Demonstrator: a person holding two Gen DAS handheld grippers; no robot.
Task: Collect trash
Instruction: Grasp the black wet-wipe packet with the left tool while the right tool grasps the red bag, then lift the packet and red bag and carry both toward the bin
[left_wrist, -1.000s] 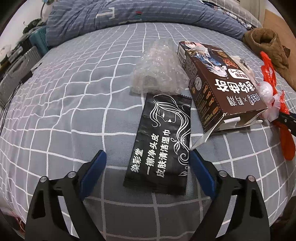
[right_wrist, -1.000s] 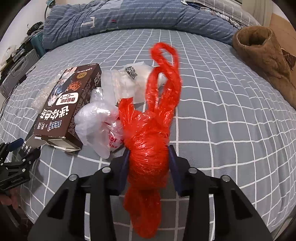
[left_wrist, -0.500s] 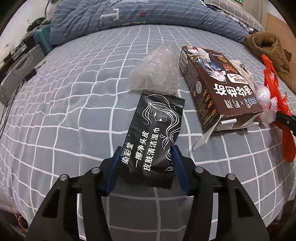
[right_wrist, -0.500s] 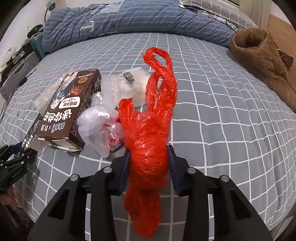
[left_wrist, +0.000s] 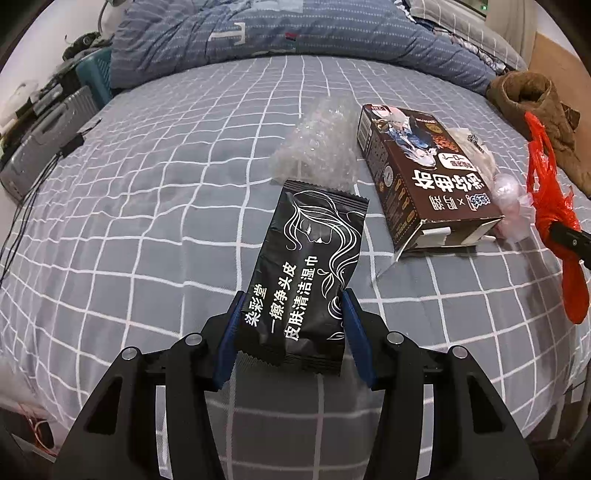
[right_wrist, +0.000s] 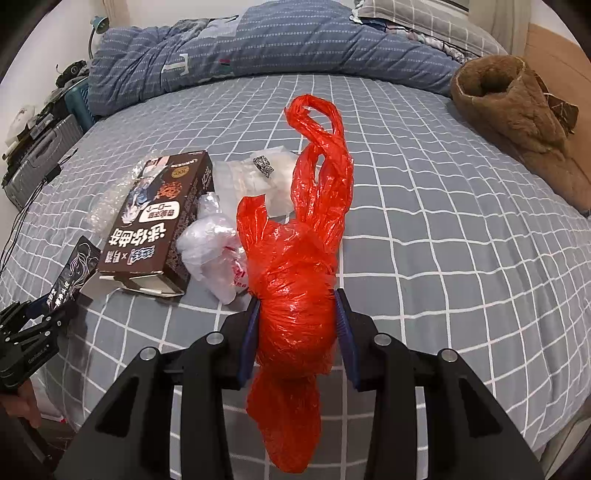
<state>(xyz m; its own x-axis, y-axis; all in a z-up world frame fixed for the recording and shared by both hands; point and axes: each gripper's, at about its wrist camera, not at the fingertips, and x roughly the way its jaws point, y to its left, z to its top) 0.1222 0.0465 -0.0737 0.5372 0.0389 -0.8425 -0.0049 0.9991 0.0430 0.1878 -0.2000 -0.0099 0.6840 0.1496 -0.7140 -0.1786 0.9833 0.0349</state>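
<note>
My left gripper (left_wrist: 293, 328) is shut on a black wipe packet (left_wrist: 308, 269) with white line art, held tilted above the bed. My right gripper (right_wrist: 297, 325) is shut on a red plastic bag (right_wrist: 299, 258), its handles pointing away. The left gripper (right_wrist: 35, 325) with the packet (right_wrist: 72, 275) also shows at the left edge of the right wrist view. On the bed lie a brown carton (left_wrist: 417, 173), crumpled clear bubble wrap (left_wrist: 317, 147), a white crumpled bag (right_wrist: 214, 251) and a clear pouch (right_wrist: 262, 181).
The bed has a grey checked sheet (left_wrist: 155, 192) and a rolled blue striped duvet (right_wrist: 258, 48) at the far end. A brown fleece garment (right_wrist: 517, 118) lies at the right. A grey suitcase (left_wrist: 40, 147) and clutter stand left of the bed.
My left gripper has closed on the black packet and lifted it off the sheet. The right gripper keeps its hold on the red bag, whose handles have drooped a little.
</note>
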